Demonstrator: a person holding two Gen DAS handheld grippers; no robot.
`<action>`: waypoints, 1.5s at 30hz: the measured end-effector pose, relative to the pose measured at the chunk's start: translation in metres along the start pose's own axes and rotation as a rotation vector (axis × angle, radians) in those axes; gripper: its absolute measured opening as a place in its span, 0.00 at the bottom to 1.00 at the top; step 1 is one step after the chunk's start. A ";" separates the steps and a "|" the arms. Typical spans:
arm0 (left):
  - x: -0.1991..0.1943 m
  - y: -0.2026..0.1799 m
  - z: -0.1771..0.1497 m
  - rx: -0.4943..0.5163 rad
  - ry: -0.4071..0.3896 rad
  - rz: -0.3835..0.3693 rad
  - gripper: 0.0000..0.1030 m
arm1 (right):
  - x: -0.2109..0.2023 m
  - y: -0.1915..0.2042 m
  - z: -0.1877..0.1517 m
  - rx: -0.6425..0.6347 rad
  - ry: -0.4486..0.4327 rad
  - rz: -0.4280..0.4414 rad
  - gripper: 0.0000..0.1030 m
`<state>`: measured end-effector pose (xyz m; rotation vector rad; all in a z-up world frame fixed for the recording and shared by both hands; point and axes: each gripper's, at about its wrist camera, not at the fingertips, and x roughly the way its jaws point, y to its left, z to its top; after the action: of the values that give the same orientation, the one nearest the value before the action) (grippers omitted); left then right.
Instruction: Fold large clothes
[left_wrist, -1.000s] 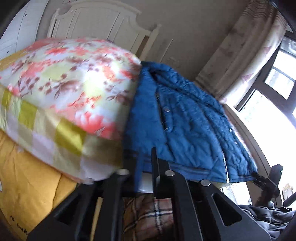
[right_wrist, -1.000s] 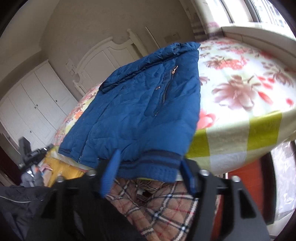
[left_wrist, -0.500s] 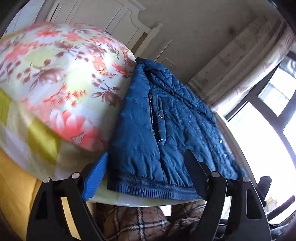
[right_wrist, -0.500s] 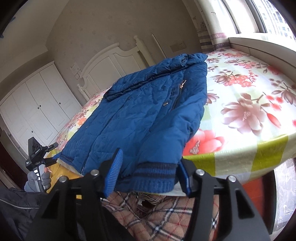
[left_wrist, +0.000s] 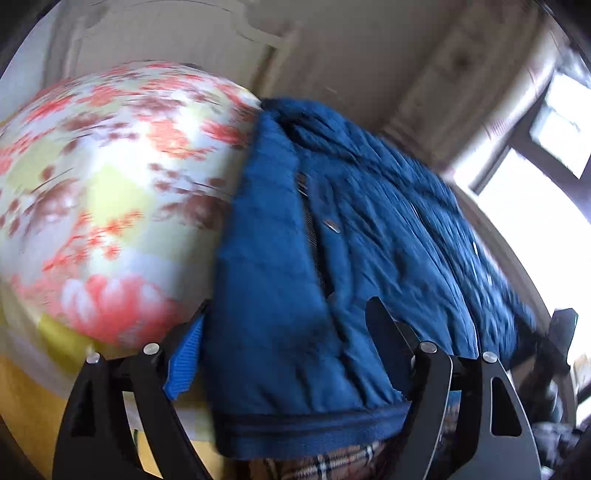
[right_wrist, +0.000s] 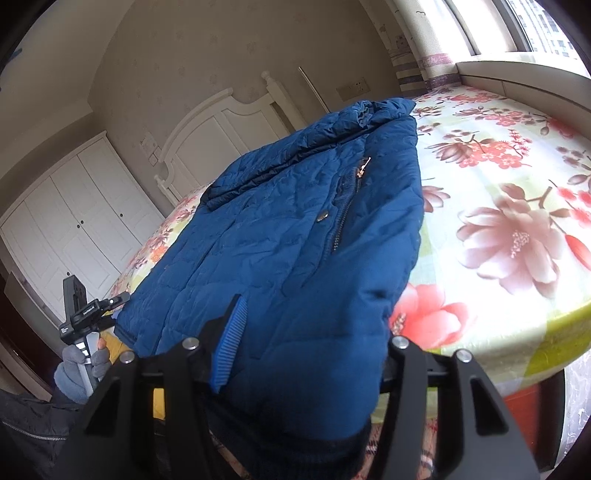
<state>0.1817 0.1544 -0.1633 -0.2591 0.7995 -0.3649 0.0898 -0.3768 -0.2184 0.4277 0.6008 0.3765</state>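
A blue quilted jacket (right_wrist: 295, 229) lies zip-up on the floral bed sheet (right_wrist: 509, 206), its hem hanging over the bed's near edge. My left gripper (left_wrist: 288, 306) is open, jaws wide, with the jacket's (left_wrist: 295, 295) near corner and ribbed hem between the fingers (left_wrist: 184, 362); the left wrist view is blurred. In the right wrist view it shows as a black tool (right_wrist: 79, 317) in a gloved hand at the jacket's far corner. My right gripper (right_wrist: 314, 314) is shut on the thick edge of the jacket, which bulges between the jaws and hides the right fingertip.
A white headboard (right_wrist: 221, 125) and white wardrobe doors (right_wrist: 74, 221) stand behind the bed. Bright windows (left_wrist: 535, 206) run along one side. Plaid fabric (left_wrist: 343, 461) and yellow fabric (left_wrist: 22, 406) hang below the bed edge. A dark sleeve (right_wrist: 29, 424) fills the lower left.
The left gripper went from shut to wide open and moved forward over the jacket's hem. The right jaws narrowed onto the jacket's edge and moved forward a little.
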 end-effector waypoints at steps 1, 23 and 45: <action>0.002 -0.008 -0.002 0.044 0.016 0.027 0.70 | 0.000 0.002 0.000 -0.009 0.007 -0.006 0.52; 0.015 0.030 0.185 -0.508 -0.222 -0.447 0.11 | 0.015 0.015 0.201 0.111 -0.137 0.198 0.20; 0.158 0.107 0.328 -0.481 -0.130 -0.222 0.89 | 0.206 -0.143 0.338 0.289 0.017 0.030 0.87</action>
<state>0.5477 0.2148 -0.0842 -0.8189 0.7232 -0.3561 0.4836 -0.4962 -0.1312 0.7115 0.6689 0.3226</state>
